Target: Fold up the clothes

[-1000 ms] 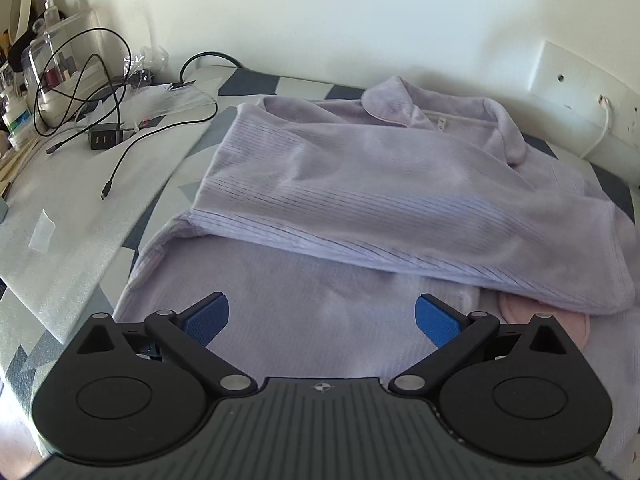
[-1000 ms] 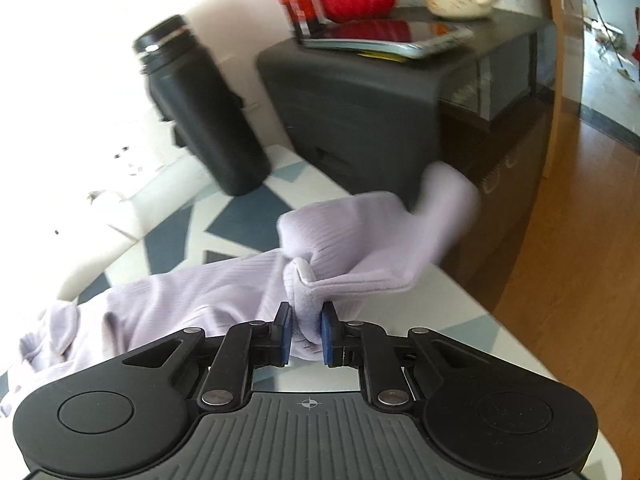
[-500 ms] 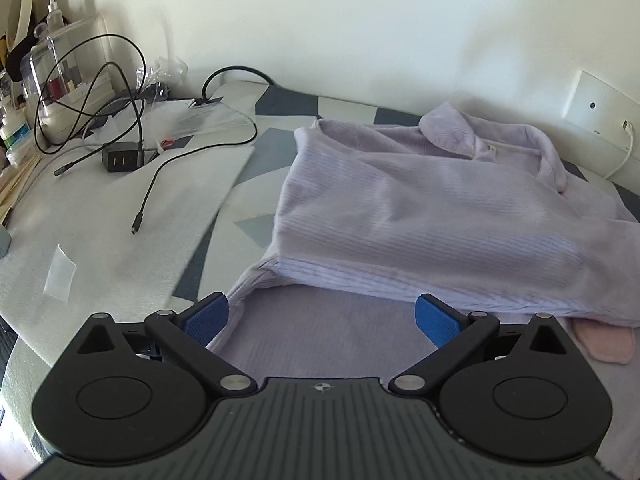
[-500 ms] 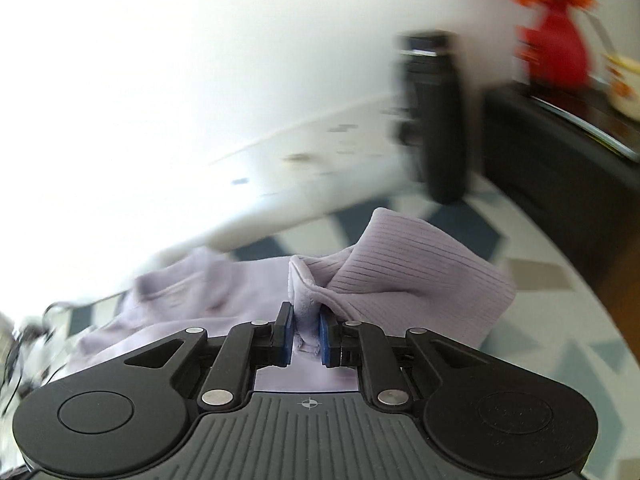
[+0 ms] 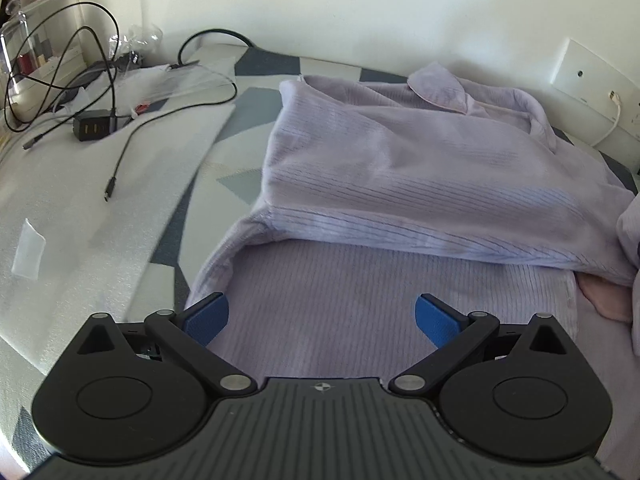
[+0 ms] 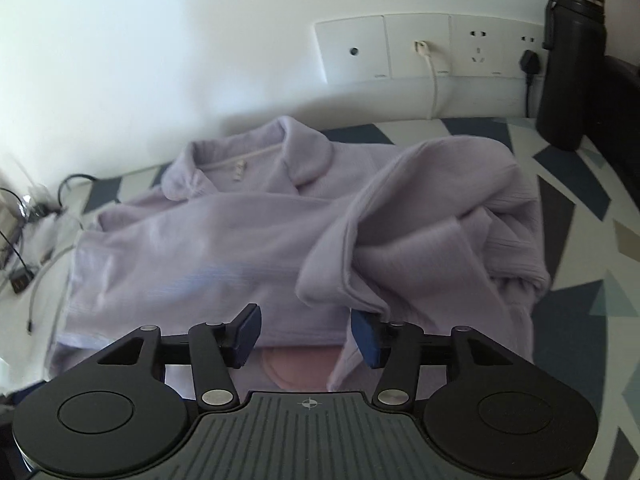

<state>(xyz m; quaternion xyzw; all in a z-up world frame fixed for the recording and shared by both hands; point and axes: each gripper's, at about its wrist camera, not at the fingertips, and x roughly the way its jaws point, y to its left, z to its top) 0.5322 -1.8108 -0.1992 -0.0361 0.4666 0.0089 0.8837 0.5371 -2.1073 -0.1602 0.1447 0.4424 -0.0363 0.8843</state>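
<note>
the lilac garment [image 5: 420, 168] lies spread on the desk [image 5: 256, 108], which has a cover with grey, blue and white triangles. its collar [image 6: 240, 160] points to the wall and one sleeve [image 5: 400, 184] is folded across the body, from the left shoulder to the right side. the ribbed lower part of the garment is just in front of the left tool [image 5: 322, 316].

the left tool hangs over this lower part with its two blue pads far apart, and nothing is between them.

in the right wrist view, the other sleeve [image 6: 432, 216] lies in a loose heap over the right side of the garment, its cuff turned toward the camera. the right tool [image 6: 306, 334] has its pads apart too. the cuff edge lies over the right pad [image 6: 366, 338] and seems to touch it, but the pads do not press on the cloth. below the garment a small pink piece [image 6: 296, 364] shows between the pads; i cannot tell what it is.

on the left part of the desk there is a white foam sheet [image 5: 80, 208] with black cables [image 5: 120, 160] and a small black charger [image 5: 92, 128] on it. on the wall there are white sockets [image 6: 424, 48] with a white cable plugged in. a black bottle [image 6: 572, 60] stands upright at the far right, near the wall.
</note>
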